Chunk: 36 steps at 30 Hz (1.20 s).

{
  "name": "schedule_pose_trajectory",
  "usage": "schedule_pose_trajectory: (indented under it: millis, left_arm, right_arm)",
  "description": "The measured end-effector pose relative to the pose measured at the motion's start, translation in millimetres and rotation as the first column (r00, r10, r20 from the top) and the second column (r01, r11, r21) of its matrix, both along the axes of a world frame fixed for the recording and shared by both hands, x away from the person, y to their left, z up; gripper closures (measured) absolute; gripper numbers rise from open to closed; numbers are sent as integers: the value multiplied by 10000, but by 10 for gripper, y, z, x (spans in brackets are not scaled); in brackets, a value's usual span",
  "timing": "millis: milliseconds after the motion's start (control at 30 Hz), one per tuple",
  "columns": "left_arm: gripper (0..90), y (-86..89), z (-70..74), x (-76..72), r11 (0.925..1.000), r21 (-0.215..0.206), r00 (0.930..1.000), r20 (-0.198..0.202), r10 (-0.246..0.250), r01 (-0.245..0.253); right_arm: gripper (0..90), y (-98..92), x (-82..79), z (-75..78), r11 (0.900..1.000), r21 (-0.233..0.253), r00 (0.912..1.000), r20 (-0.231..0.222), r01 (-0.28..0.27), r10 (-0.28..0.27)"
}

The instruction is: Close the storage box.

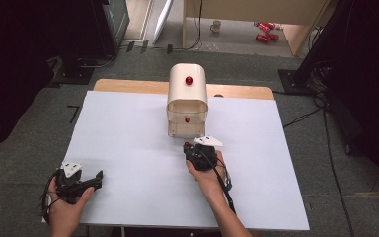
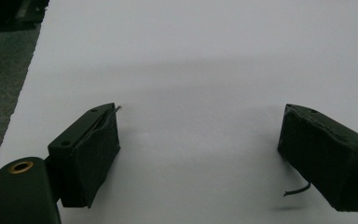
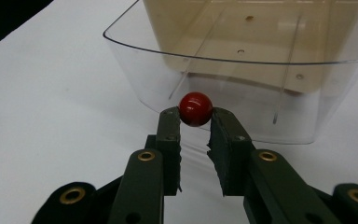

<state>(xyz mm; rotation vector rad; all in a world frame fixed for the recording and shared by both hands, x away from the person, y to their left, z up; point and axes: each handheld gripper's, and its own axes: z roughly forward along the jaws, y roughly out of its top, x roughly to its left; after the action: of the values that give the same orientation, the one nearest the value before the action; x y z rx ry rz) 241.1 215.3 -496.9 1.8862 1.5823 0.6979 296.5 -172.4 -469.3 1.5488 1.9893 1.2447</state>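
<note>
1. Right gripper (image 3: 196, 122): jaws narrowed onto the red knob (image 3: 196, 108) of a clear drawer (image 3: 135, 56), pinching it at the tips.
2. The drawer stands partly out of a cream cabinet (image 1: 187, 86) at the far middle of the white surface (image 1: 128, 148); a second red knob (image 1: 189, 80) sits higher on the cabinet.
3. Judged step: moving the drawer by its knob. Keep the pull straight along the drawer's runners and level, since the round knob could slip from a tip grip.
4. Left gripper (image 2: 198, 140): jaws wide, holding nothing, resting near the surface's near-left corner.
</note>
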Motion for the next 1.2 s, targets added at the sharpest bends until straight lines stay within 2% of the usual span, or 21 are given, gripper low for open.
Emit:
schedule_pose_trajectory:
  millis: [667, 1200]
  left_arm:
    - [126, 0, 0, 0, 10000, -5, 10000, 4, -1, 1]
    - [127, 0, 0, 0, 10000, 1, 10000, 5, -8, 8]
  right_arm:
    - [753, 31, 292, -26, 9992, -342, 9998, 57, 187, -185]
    - [754, 36, 414, -35, 9987, -467, 9997, 176, 194, -186]
